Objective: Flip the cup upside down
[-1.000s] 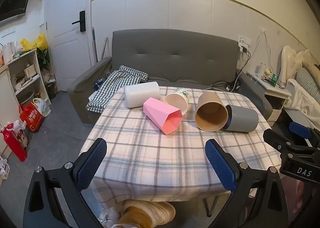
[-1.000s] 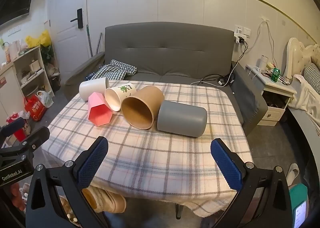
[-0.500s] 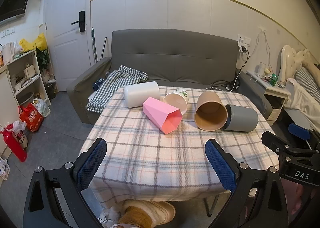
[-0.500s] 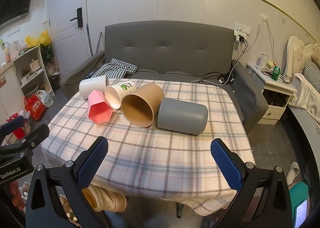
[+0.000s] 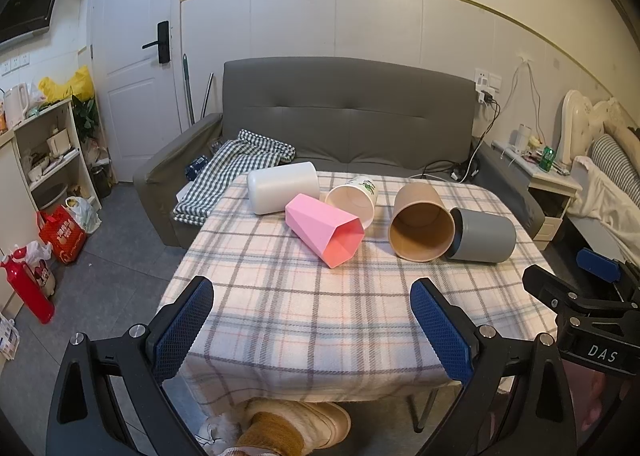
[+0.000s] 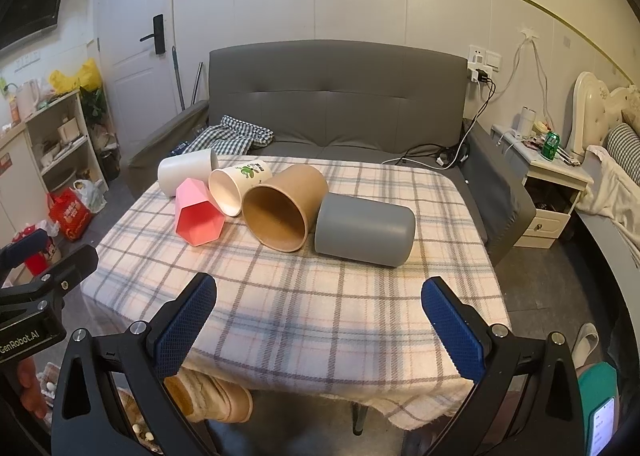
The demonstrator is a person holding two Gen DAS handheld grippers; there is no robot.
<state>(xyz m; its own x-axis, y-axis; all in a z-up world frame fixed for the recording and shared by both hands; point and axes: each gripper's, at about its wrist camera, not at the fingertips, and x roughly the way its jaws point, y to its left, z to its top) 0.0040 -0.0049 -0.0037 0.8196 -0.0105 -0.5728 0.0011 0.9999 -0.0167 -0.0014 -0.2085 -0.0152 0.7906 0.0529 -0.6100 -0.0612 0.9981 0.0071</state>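
A table with a checked cloth point(image 5: 304, 320) stands in front of a gray sofa point(image 5: 344, 116). At 9 o'clock is a shelf point(image 5: 48, 152), at 3 o'clock a nightstand point(image 5: 548, 188). Five cups lie on their sides at 12 o'clock: white cup point(image 5: 282, 187), pink cup point(image 5: 324, 230), printed paper cup point(image 5: 353, 201), brown cup point(image 5: 421, 223), gray cup point(image 5: 482, 236). The left gripper point(image 5: 312, 330) and right gripper point(image 6: 318, 326) both have fingers wide apart, holding nothing.

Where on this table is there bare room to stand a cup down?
The near half of the tablecloth, between the cups and the front edge, is bare. The far strip is crowded: white cup, pink cup, brown cup, grey cup.
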